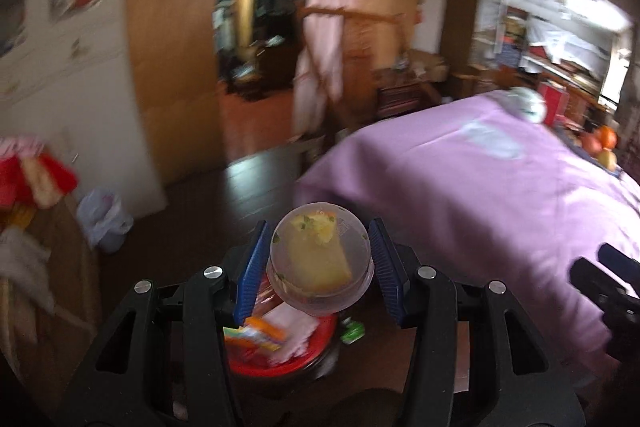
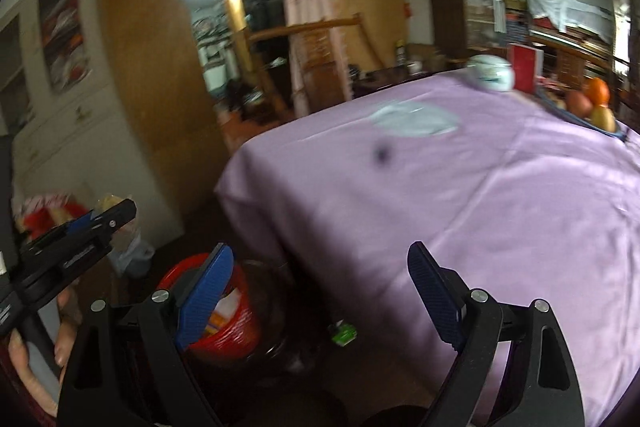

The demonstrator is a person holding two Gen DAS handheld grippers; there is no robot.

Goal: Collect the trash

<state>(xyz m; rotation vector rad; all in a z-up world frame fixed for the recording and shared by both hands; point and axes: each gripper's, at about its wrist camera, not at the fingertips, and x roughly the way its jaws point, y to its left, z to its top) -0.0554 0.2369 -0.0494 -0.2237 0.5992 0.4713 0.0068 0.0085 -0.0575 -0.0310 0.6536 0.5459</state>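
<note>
Left hand-held gripper (image 1: 320,263): blue pads set against either side of a clear plastic cup (image 1: 320,259), which sits between them with yellowish food remains inside; whether the pads press it firmly is blurred, though the cup hangs in the air with nothing else bearing it. Directly beneath the cup and this gripper, a red bin (image 1: 280,351) on the dark floor, holding orange, white and yellow wrappers. Small green item (image 1: 353,331) on the floor just right of the bin. Right hand-held gripper (image 2: 320,295): blue fingers spread wide, nothing between them, poised over the near edge of the desk (image 2: 460,195) under its purple cloth, with the same red bin (image 2: 236,331) below and to its left. Farther ahead of this gripper on the cloth: a pale flat patch (image 2: 416,119), a small dark spot (image 2: 382,153), a white lidded jar (image 2: 491,73), a red box (image 2: 526,67), and fruit (image 2: 592,103) at the far right edge.
</note>
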